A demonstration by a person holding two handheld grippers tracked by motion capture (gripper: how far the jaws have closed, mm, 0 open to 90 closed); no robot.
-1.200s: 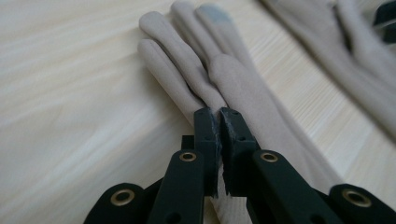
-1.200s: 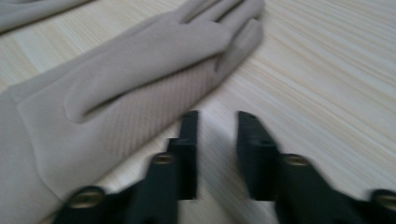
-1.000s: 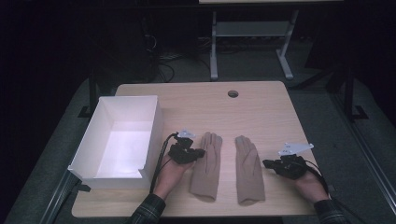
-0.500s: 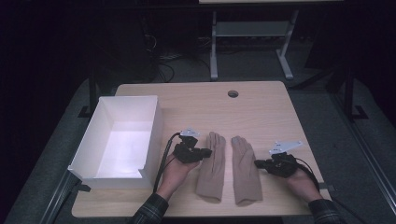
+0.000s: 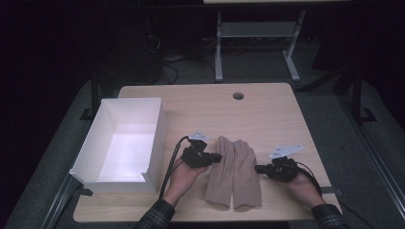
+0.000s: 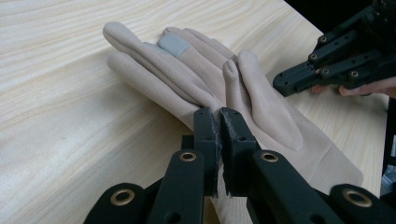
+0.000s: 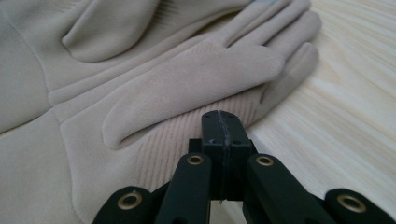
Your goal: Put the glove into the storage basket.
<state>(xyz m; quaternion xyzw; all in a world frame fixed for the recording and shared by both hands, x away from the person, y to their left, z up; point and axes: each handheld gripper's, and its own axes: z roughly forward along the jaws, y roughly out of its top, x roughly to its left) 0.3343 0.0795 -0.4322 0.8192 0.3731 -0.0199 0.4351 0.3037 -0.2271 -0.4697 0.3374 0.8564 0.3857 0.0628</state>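
A: From the high view, where do the gloves lie?

B: The left glove point(image 5: 220, 171) and the right glove point(image 5: 246, 174) lie flat and touching near the table's point(image 5: 200, 102) near edge, long axes running near to far, fingers pointing far, cuffs near. The left gripper point(image 5: 218, 156) sits at the left glove's left edge, pointing right. The right gripper point(image 5: 258, 168) is at the right glove's right edge, pointing left. Each hand is nearer its own glove.

A: Anything in the way?

B: The white open box point(image 5: 119, 143) stands to the left, just beside the left hand and apart from the gloves. A round hole point(image 5: 238, 96) in the tabletop is well off toward the far side. Nothing lies between gripper and glove.

A: And the left gripper view?

B: The left gripper point(image 6: 219, 112) has its jaws nearly together, a thin gap between the pads, tips at the glove's edge. I judge nothing is pinched. A grey patch point(image 6: 173, 45) shows on one fingertip. The right gripper point(image 6: 280, 84) comes in beyond the pair.

A: The right gripper view?

B: The right gripper point(image 7: 221, 115) is fully closed, pads meeting, empty, its tip over the ribbed edge of the right glove point(image 7: 187, 88) below the thumb. To grasp, I judge either tool must open first.
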